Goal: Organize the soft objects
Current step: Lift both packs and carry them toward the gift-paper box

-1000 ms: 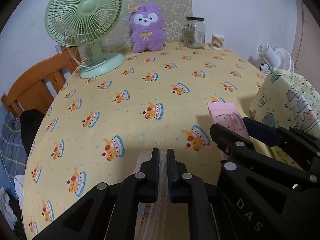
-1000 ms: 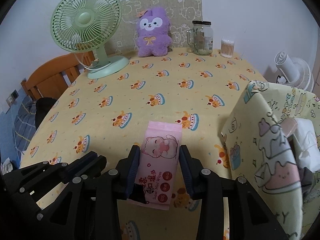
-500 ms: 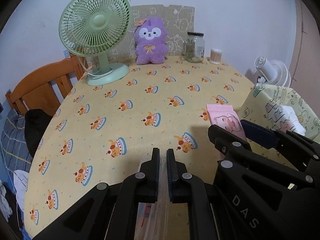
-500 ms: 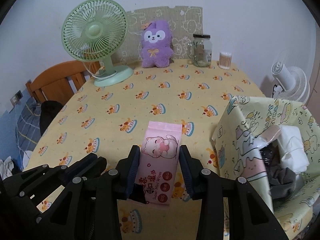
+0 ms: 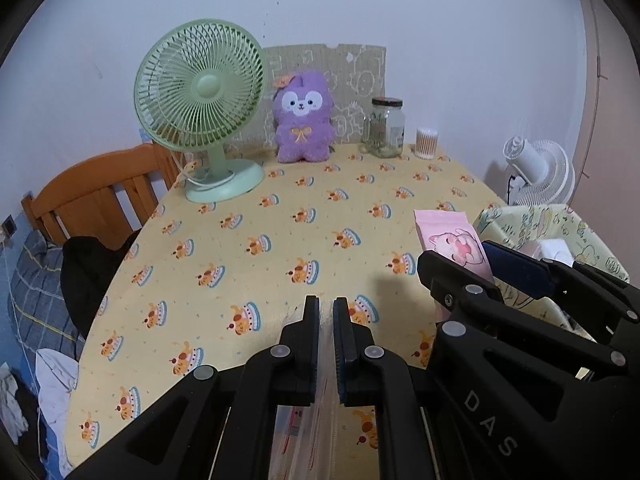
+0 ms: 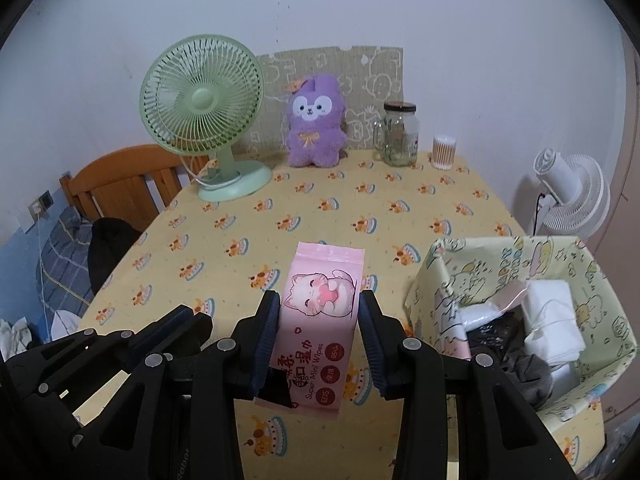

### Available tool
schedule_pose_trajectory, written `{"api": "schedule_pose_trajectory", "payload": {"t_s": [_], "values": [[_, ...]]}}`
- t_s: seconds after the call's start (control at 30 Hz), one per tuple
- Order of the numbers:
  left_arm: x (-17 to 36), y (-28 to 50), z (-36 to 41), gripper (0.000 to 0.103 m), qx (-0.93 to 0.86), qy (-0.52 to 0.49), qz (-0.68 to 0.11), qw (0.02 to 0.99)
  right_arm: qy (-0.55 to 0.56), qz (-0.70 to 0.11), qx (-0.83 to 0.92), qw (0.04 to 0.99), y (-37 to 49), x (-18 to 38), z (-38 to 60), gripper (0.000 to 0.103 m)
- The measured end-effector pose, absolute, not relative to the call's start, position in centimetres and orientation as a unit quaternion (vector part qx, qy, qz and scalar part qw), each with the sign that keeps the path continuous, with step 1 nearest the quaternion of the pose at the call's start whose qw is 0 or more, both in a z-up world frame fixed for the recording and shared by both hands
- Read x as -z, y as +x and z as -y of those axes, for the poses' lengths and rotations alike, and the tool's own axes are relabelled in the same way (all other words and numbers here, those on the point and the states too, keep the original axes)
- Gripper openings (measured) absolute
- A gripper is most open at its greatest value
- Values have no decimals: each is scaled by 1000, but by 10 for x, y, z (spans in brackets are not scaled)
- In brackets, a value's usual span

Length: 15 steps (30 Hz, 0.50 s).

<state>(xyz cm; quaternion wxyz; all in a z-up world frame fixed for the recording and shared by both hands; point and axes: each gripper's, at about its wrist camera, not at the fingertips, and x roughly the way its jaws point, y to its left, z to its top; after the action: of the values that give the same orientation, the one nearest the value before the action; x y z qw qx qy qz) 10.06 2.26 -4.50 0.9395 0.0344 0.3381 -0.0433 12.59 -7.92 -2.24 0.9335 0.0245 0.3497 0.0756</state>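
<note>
My right gripper (image 6: 319,298) is shut on a pink pack of wet wipes (image 6: 320,320) and holds it in the air over the yellow tablecloth (image 6: 280,248). The left wrist view shows the same pack (image 5: 444,232) at the right. A patterned fabric bin (image 6: 500,248) stands just right of the pack, with white cloths (image 6: 552,320) and dark soft items inside. My left gripper (image 5: 326,304) is shut, with a thin clear plastic packet (image 5: 296,432) pinched between its pads. The two grippers hang side by side, the left one (image 6: 188,320) close beside the right.
At the table's far edge stand a green desk fan (image 6: 202,100), a purple plush toy (image 6: 316,124), a glass jar (image 6: 400,134) and a tub of cotton swabs (image 6: 444,152). A wooden chair (image 6: 120,184) is at the left. A white fan (image 6: 568,196) stands off the table's right side.
Both grippers have risen and drawn back together, still holding their packs. More of the table shows, and the right wrist view now looks down into the bin.
</note>
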Motion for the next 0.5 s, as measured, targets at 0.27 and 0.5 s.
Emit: {"api": "schedule_pose_trajectory", "payload": {"t_s": [0.27,0.5], "values": [[28,92,-20,4,41,33,-323,945,27,-334,-79,939,117,3,84,43],[17,85,-15,4,37,33,-308,950,28,-323,-81,943,111,-8,90,43]]}}
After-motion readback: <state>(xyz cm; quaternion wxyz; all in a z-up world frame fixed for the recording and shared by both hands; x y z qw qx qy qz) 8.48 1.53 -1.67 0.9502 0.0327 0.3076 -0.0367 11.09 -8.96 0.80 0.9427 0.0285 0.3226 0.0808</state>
